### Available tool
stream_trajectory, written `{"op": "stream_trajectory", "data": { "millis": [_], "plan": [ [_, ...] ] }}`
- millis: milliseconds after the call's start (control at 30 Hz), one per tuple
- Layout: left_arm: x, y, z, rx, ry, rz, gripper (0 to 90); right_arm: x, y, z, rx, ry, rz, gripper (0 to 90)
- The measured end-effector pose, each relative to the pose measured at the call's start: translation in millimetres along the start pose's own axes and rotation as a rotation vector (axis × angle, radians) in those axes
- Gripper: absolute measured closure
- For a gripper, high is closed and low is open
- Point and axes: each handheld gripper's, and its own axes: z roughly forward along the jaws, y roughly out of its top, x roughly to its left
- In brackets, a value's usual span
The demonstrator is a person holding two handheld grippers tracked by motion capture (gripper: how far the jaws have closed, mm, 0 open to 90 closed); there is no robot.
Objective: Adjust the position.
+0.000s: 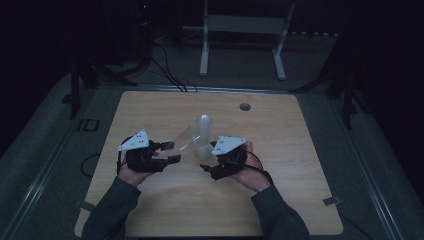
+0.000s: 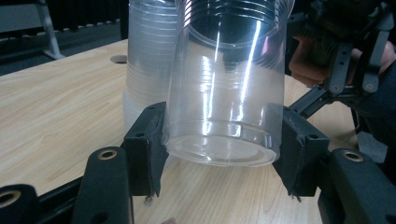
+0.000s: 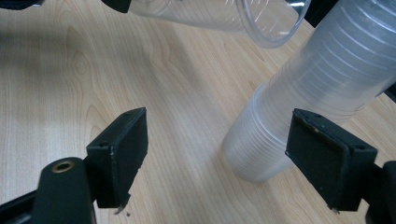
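A stack of clear plastic cups [image 1: 204,129] stands mouth-down at the middle of the wooden table [image 1: 280,200]. My left gripper [image 1: 172,152] is shut on a single clear cup [image 1: 184,140], which tilts toward the stack. In the left gripper view both pads [image 2: 147,144] press on that cup [image 2: 224,93] near its base, with the stack [image 2: 147,60] right behind it. My right gripper [image 1: 207,163] sits just right of the stack, open. In the right gripper view its jaws [image 3: 224,158] stand wide, and the stack's foot [image 3: 280,126] lies close to the right pad [image 3: 327,158], with a thin gap.
A round cable hole [image 1: 244,106] sits in the table's far side. Beyond the table a white stand [image 1: 243,30] and dark cables [image 1: 167,70] are on the floor. The person's sleeves [image 1: 112,210] come in at the near edge.
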Motion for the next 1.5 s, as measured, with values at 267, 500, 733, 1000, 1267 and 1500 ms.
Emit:
{"op": "stream_trajectory", "data": {
  "millis": [267, 500, 733, 1000, 1267, 1500],
  "plan": [
    [0.1, 0.6, -1.4, -0.02, -0.019, -0.008, 41.4, -0.1, 0.2, 1.1, -0.012, 0.003, 0.015, 20.4],
    [-1.4, 2.3, -2.1, -0.036, -0.034, -0.008, 41.4, -1.1, 0.3, 2.3, -0.023, 0.01, 0.041, 20.4],
    [-1.1, 2.7, -3.3, -0.061, -0.057, -0.019, 41.5, -1.8, 1.1, 1.4, -0.044, 0.023, 0.061, 20.4],
    [-0.9, 2.0, -2.5, -0.072, -0.078, -0.02, 41.4, -1.6, 4.0, 2.2, -0.067, 0.039, 0.075, 20.4],
    [-0.3, 0.8, -1.7, -0.101, -0.104, -0.035, 41.4, -3.5, 6.8, 0.3, -0.115, 0.071, 0.113, 20.4],
    [-0.2, 1.0, -3.2, -0.134, -0.135, -0.039, 41.5, -5.2, 9.9, -0.8, -0.159, 0.098, 0.144, 20.4]
  ]
}}
